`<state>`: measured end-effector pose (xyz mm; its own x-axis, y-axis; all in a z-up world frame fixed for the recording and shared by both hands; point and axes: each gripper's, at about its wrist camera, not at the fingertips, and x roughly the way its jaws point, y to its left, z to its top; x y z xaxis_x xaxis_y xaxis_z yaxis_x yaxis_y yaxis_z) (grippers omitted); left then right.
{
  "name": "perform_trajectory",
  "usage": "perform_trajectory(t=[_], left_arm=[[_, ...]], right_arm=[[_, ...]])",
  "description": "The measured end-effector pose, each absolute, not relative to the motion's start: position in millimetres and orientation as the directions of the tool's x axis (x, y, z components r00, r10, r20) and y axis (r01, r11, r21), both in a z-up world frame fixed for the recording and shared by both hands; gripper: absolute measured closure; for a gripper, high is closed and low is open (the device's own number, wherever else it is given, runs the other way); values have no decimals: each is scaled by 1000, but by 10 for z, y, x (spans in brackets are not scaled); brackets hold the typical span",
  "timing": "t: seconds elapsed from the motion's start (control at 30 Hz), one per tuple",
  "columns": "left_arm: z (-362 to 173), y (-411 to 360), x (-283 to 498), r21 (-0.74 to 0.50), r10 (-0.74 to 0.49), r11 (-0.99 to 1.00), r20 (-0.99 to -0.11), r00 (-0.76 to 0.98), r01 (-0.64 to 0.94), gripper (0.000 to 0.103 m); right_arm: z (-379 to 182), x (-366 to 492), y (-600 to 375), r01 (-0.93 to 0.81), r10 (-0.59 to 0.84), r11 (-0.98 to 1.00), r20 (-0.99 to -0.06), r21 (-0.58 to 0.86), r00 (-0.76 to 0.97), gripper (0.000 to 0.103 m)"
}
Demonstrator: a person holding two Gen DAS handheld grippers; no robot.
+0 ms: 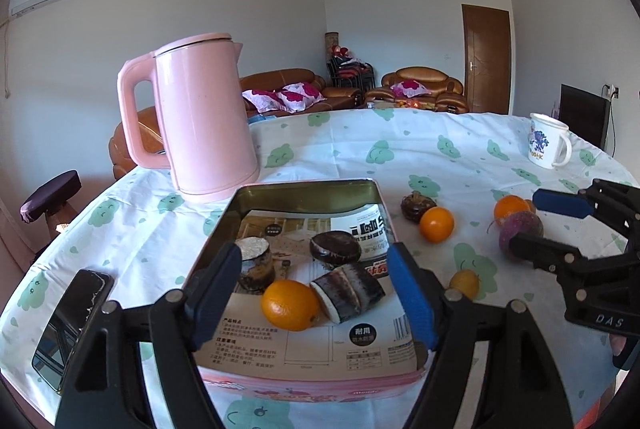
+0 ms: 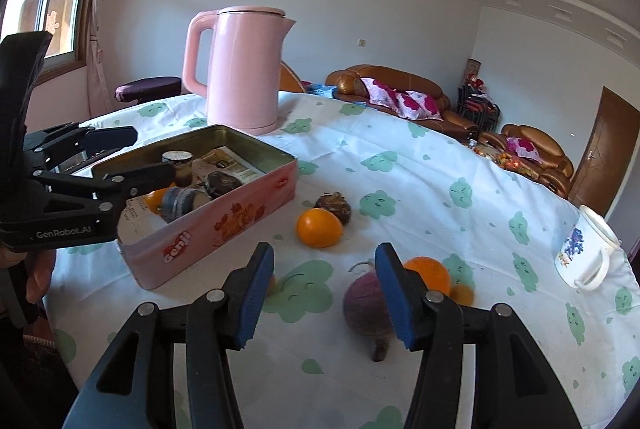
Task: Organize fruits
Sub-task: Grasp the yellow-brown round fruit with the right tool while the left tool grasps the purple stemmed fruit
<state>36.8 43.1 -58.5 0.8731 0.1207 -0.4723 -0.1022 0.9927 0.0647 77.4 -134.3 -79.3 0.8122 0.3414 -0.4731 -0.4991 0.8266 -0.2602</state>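
Left gripper (image 1: 312,293): your fingers stand apart, empty, over the tin (image 1: 280,193) | Right gripper (image 2: 320,297): fingers part-open, empty, beet (image 2: 366,303) just ahead | Tin: near table's left edge, holds one orange (image 1: 290,304); another orange (image 2: 319,228) on the table beside it.

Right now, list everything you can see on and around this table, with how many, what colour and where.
tin: one, pink, table centre, open.
orange in tin: one, orange, near end.
dark pieces in tin: about four, brown and grey.
oranges on cloth: two full-size, right of tin.
small yellow fruits: two or so.
dark round fruit: one, behind nearer orange.
purple root: one, by far orange.
kettle: one, pink, behind tin.
mug: one, white, far right.
phone: one, black, left of tin.
left tongs: open over tin.
right tongs: open, empty.
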Motion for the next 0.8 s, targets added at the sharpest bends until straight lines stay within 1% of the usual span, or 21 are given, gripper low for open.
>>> perform_trajectory(t=[0.1,0.17,0.27,0.33,0.37,0.47,0.57,0.7,0.8], left_arm=[[-573,500,355,52,130,991,-470,873,-120,25],[-571,537,343,43,131,991,-469,873,-125,24],[-567,562,338,38,131,991,-470,873,-128,23],[-566,565,341,38,130,991,-470,873,-127,23],[-565,565,343,38,129,991,-470,873,-126,23],[-548,536,356,42,126,992,-470,874,-120,22],[-484,450,375,51,113,994,-461,880,-101,22],[-394,204,450,72,73,996,-451,889,-46,22],[-376,-48,551,72,20,997,-466,884,16,22]], right_arm=[[-902,821,-1119,-537,327,788,-535,-301,779,48],[-973,910,-1026,-565,318,771,-591,-293,741,48],[-1072,1059,-947,-593,302,760,-663,-266,685,57],[-1144,1139,-910,-611,292,752,-706,-248,645,65],[-1162,1157,-904,-620,295,747,-718,-238,630,71],[-1158,1131,-918,-620,301,747,-711,-238,635,72],[-1042,1035,-1054,-593,328,773,-658,-224,677,72],[-839,945,-1441,-480,282,847,-570,-230,772,72],[-724,951,-1817,-362,203,904,-517,-228,832,72]])
